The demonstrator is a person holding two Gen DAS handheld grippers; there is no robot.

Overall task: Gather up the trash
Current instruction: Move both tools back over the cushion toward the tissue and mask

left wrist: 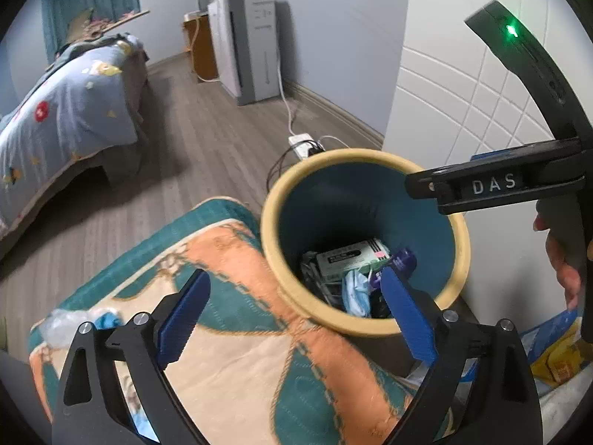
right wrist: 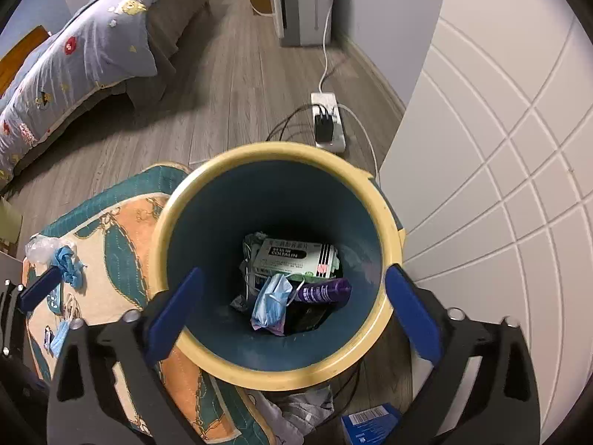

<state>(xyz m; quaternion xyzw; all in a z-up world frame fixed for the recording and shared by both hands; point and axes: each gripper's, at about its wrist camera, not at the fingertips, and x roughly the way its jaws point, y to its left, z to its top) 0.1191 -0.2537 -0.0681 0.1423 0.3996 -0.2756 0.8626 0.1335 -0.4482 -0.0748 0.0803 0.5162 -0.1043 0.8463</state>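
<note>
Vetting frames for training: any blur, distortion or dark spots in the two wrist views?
Left wrist view: heavy fisheye bend on the wall panels, black vignette corners, patterned blanket motion-smeared, green LED blooms. Right wrist view: sharper, the box print in the bin partly legible, bin bottom dim, same barrel distortion, floor by the power strip slightly smeared.

Grey wood-plank floor [right wrist: 229, 85]: carries yellow-rimmed bin [right wrist: 281, 155], white power strip [right wrist: 330, 126], patterned quilted pad [right wrist: 122, 244] bearing crumpled blue glove [right wrist: 66, 263].
</note>
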